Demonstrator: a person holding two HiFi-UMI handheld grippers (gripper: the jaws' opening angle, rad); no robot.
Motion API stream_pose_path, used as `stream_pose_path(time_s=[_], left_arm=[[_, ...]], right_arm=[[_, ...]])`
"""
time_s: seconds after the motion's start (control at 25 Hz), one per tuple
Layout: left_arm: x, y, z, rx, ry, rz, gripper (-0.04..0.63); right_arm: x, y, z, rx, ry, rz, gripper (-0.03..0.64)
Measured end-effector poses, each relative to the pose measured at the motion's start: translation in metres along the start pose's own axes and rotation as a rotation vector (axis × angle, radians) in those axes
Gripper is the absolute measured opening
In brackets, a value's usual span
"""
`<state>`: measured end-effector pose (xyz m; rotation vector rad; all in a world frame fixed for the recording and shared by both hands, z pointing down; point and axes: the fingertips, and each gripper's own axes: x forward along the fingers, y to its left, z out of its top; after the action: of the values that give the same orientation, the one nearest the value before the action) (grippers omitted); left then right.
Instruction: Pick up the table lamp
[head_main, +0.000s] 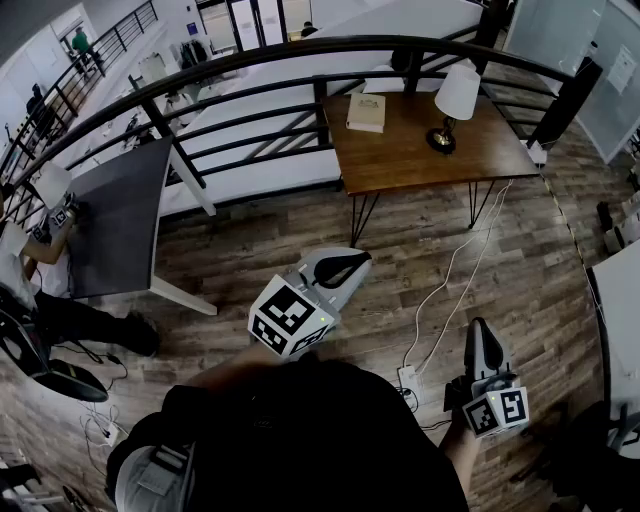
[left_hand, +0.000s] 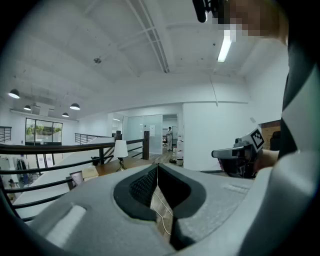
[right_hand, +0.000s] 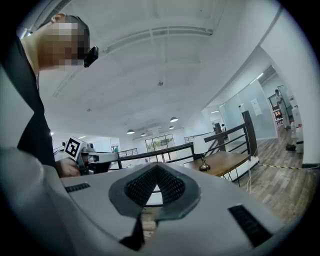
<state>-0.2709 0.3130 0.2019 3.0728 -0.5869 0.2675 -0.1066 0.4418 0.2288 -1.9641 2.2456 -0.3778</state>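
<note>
The table lamp (head_main: 456, 98) stands upright on the wooden table (head_main: 400, 155). The left gripper (head_main: 352, 264) and right gripper (head_main: 480, 328) hover well apart from it; each has its jaws together, empty.

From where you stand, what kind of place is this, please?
Probably an upper floor of an open office: a black railing runs along the edge, glass-walled rooms stand behind, and a wooden table carries a table lamp.

Open-plan office loft: black railing (head_main: 320, 115); glass partitions (left_hand: 142, 132); wooden desk (head_main: 400, 150)
</note>
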Motion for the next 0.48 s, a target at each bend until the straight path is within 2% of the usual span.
stream_pose_path(time_s=[0.24,0.36,0.48], left_arm=[[0.009,-0.006,0.005,0.006,-0.001,0.004,0.008],[0.014,-0.011,0.006,0.007,0.001,0.006,0.008],[0.020,-0.018,0.008,0.005,0.002,0.012,0.008]], right_arm=[[-0.002,-0.011,0.007,-0.027,-0.045,0.029,0.012],[-0.005,-0.017,0.007,-0.007,-0.029,0.017,0.012],[-0.013,-0.026,0.011,-0.011,-0.057,0.032,0.012]])
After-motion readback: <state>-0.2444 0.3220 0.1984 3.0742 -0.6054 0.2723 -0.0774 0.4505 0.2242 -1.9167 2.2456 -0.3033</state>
